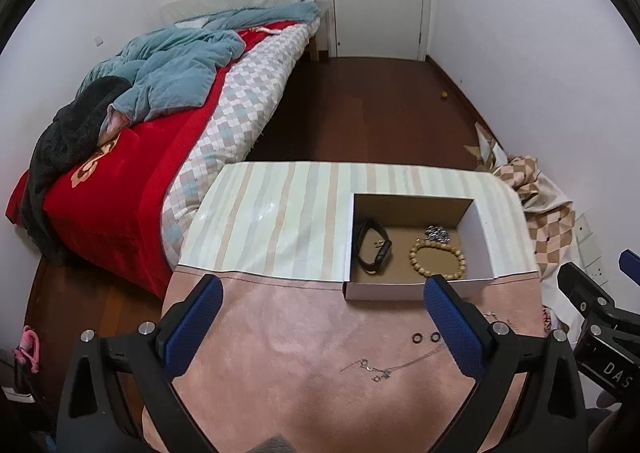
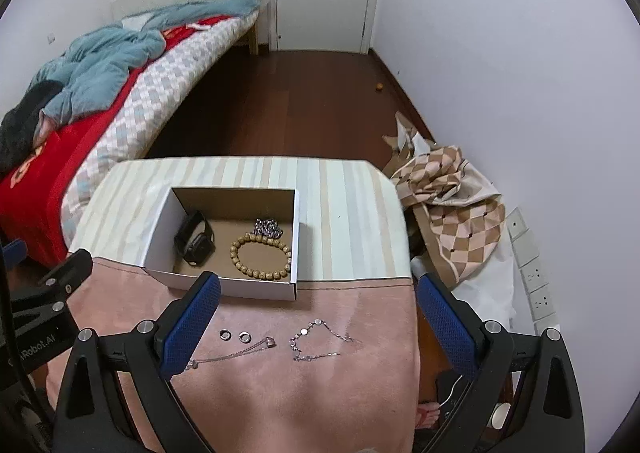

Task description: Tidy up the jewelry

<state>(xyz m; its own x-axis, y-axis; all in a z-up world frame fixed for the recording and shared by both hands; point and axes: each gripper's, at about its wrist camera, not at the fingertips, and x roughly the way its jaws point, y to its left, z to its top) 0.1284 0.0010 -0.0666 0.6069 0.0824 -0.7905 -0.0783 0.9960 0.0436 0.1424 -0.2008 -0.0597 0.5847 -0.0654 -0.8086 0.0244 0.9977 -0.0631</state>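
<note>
Silver necklace (image 2: 232,353) lies between the right gripper's (image 2: 318,305) wide-apart jaws.

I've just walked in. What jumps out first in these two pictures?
Blue-padded tongs gape wide in the foreground of each view. Past them, a white box on the table holds a beaded bracelet and a black watch. Thin silver chains and two small rings lie on the pink cloth.

The left finger (image 2: 192,317) hides one end of the thin necklace (image 2: 240,351)

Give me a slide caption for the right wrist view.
Open right claw over rings and chains; box holds a watch.
</note>
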